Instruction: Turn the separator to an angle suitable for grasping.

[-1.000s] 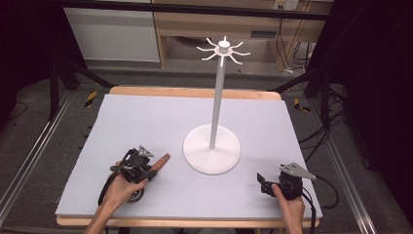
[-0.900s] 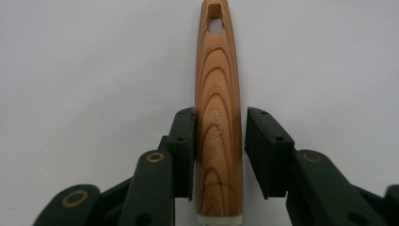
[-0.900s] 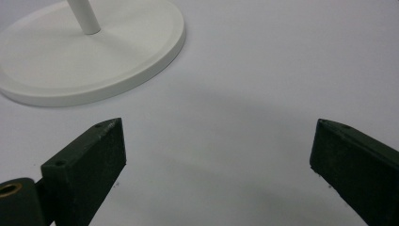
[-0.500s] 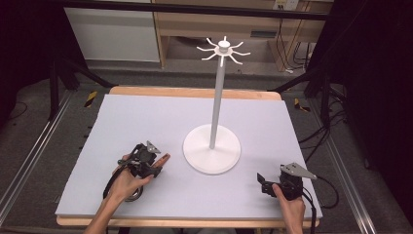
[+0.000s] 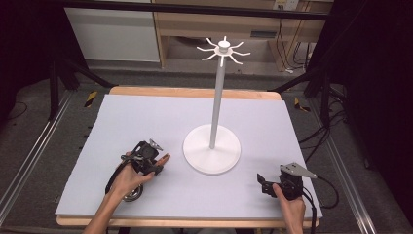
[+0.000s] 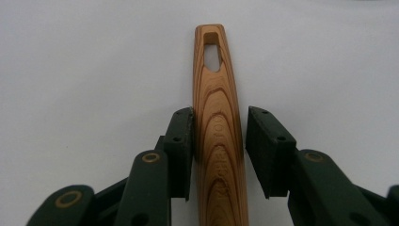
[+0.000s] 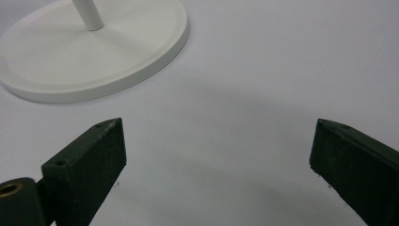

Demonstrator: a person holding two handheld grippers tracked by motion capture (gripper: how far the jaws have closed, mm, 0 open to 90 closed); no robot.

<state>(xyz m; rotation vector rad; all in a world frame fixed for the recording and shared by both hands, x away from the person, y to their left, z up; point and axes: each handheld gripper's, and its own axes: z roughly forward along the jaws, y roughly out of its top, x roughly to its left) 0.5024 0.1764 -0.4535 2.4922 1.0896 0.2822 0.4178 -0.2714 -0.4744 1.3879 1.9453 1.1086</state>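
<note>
Left tool (image 6: 219, 141) straddles wooden handle (image 6: 219, 117) lying on counter (image 5: 146, 117) beside white stand (image 5: 212, 148); 1 jaw touches, other has gap, so not clenched. Risk: handle slips or twists on lift. Right tool (image 7: 216, 155) wide open, empty.

Wooden handle (image 6: 217, 136) lies left of stand (image 5: 212, 148).
</note>
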